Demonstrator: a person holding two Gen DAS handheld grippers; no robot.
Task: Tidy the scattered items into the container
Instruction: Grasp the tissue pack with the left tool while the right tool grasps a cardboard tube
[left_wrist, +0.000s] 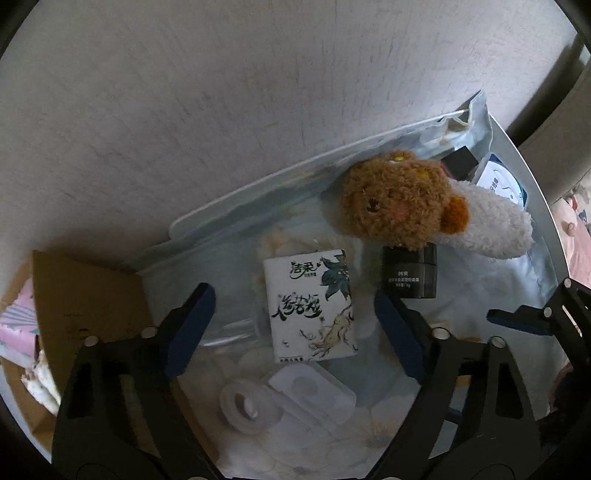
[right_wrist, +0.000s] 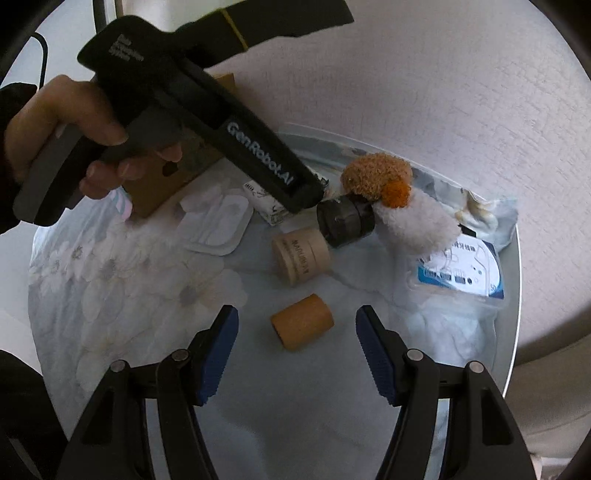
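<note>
A white tissue pack (left_wrist: 310, 306) with ink drawings lies flat between the fingers of my left gripper (left_wrist: 295, 328). Its blue pads stand apart from the pack on both sides, so it is open. A small brown cylinder (right_wrist: 301, 326) lies on its side just ahead of my right gripper (right_wrist: 297, 349), whose pads are spread wide and clear of it. Beyond it lie a beige jar (right_wrist: 301, 254), a black jar (right_wrist: 345, 219) and a brown-headed plush bear (right_wrist: 373, 177). The open cardboard box (left_wrist: 85, 295) sits to the left, with a pink item inside.
A clear plastic case (left_wrist: 310, 398) and a tape roll (left_wrist: 247, 406) lie near the left gripper. A blue-and-white packet (right_wrist: 458, 273) and a zip bag (right_wrist: 491, 214) sit at the right rim of the round table (right_wrist: 513, 295), which has a floral cloth. A hand (right_wrist: 55, 122) holds the left gripper.
</note>
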